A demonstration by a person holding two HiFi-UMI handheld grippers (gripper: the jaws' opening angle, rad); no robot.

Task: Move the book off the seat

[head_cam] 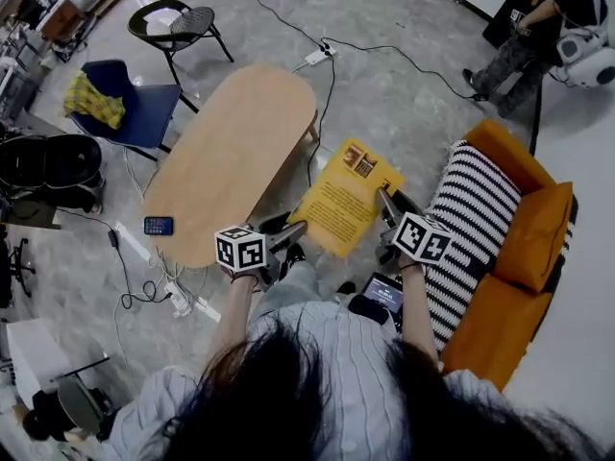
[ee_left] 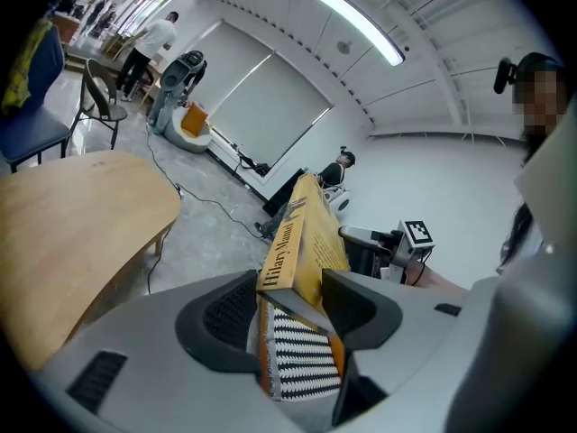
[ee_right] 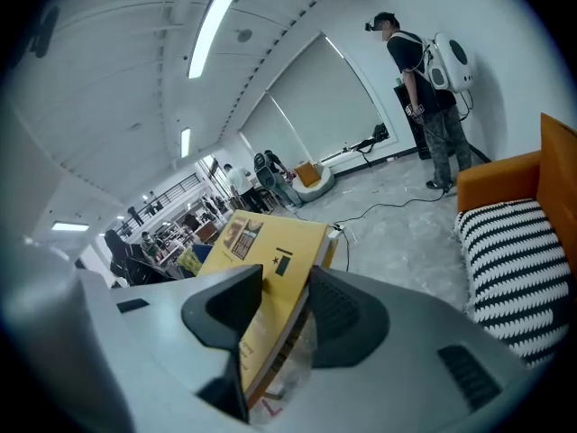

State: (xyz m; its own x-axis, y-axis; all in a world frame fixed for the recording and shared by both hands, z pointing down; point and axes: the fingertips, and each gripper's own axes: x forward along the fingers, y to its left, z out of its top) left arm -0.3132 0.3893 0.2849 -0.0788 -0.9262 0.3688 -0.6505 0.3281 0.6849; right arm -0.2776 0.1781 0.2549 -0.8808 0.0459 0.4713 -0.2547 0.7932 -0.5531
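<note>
book [head_cam: 344,200]: yellow, held in the air over the floor, between wooden worktop [head_cam: 231,152] and orange sofa [head_cam: 524,248] | left gripper [head_cam: 293,230]: jaws clenched on its spine end | right gripper [head_cam: 386,200]: jaws clenched on its opposite edge | striped cushion [head_cam: 471,219]: on sofa

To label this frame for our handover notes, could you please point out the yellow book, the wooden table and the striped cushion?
yellow book [head_cam: 341,205]: head view, middle of its upward-facing cover.
wooden table [head_cam: 231,152]: head view, bare centre of its top.
striped cushion [head_cam: 471,224]: head view, middle of its striped face.
</note>
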